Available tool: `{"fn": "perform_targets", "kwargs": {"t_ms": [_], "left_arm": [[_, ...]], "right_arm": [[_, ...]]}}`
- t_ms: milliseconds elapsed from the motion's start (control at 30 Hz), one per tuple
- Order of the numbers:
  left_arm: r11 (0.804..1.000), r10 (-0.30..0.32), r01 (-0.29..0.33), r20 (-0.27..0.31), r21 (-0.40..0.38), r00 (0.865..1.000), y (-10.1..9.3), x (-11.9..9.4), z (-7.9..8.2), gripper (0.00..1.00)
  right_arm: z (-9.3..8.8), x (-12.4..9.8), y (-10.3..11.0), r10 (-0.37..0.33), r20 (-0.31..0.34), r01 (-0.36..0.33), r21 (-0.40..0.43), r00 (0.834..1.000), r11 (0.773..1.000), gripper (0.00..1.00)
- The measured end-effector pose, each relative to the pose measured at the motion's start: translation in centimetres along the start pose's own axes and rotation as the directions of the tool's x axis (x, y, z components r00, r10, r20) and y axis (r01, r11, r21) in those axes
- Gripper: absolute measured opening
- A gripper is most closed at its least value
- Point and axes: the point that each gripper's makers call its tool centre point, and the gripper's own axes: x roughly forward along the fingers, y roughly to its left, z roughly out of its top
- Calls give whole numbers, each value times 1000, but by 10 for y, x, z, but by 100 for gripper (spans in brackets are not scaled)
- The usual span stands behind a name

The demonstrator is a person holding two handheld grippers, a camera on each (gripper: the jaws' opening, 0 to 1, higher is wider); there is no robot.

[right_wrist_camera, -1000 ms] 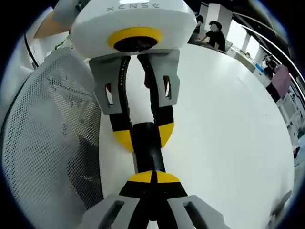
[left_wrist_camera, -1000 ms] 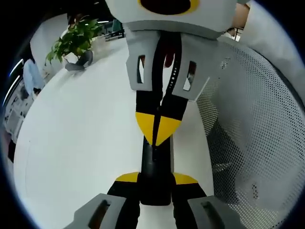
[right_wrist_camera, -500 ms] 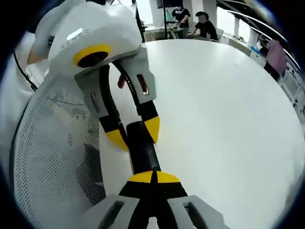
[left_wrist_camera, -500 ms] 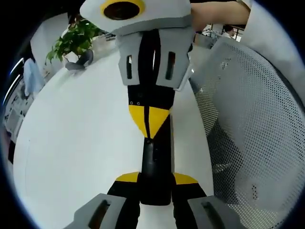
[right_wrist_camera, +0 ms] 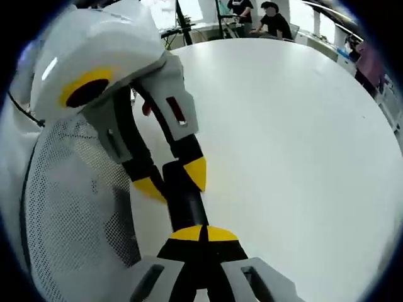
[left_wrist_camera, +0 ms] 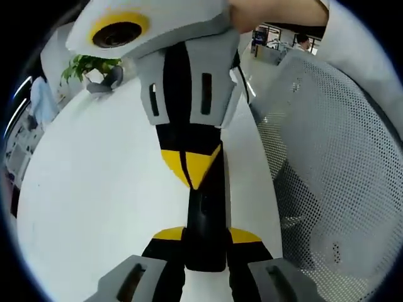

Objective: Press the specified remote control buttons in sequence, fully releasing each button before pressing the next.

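1. In the left gripper view, the left gripper [left_wrist_camera: 206, 251] rises from the bottom edge. Its two yellow-tipped black jaws are clamped on the near end of a slim black remote control [left_wrist_camera: 206, 220], held above the counter.
2. In the same view, the right gripper [left_wrist_camera: 191, 168] reaches in from the top, grey and black with yellow tips. Its jaws are drawn together to a point, and that point touches the top face of the remote control.
3. In the right gripper view, the right gripper [right_wrist_camera: 203, 235] has its jaws fully together on the remote control [right_wrist_camera: 181, 200], with nothing between them. The left gripper [right_wrist_camera: 169, 179] grips the far end, one yellow tip on each side.
4. The counter [left_wrist_camera: 101, 189] is smooth, matte white and broad, with a curved edge.
5. A chair back of white perforated mesh [left_wrist_camera: 334, 163] stands just beside the counter.
6. The left gripper view takes in a leafy green plant [left_wrist_camera: 85, 66] in a grey pot at the far edge of the counter, a hand [left_wrist_camera: 277, 11] on the right gripper's white housing, and a white sleeve [left_wrist_camera: 371, 44].
7. The right gripper view takes in an open office with two people in dark tops [right_wrist_camera: 261, 11] seated beyond the counter.
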Motion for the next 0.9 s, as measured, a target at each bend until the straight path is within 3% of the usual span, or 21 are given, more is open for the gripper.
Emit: {"fn": "perform_targets", "kwargs": {"t_ms": [233,300,367,467,600,800,900], "left_arm": [[1000,-1,1,-2,0,1000,0,0,0,24],[1000,-1,1,-2,-2,1000,0,0,0,24],[1000,0,0,1,-4,1000,0,0,0,24],[1000,1,-1,4,-7,1000,-1,0,0,24],[1000,-1,1,3,-8,1000,-1,0,0,24],[1000,0,0,2,-12,1000,-1,0,0,24],[1000,2,-2,5,-14,1000,0,0,0,24]], "right_arm": [[-1,1,-1,1,-8,0,44,1000,999,0],[0,1,0,-26,31,26,20,999,999,0],[3,0,-1,-75,112,79,-28,991,996,0],[-1,-2,2,-109,154,121,-65,982,991,0],[5,-6,11,-80,188,87,-26,979,996,0],[7,2,22,-52,150,68,-101,987,993,0],[7,2,22,-75,129,90,-116,989,989,0]]}}
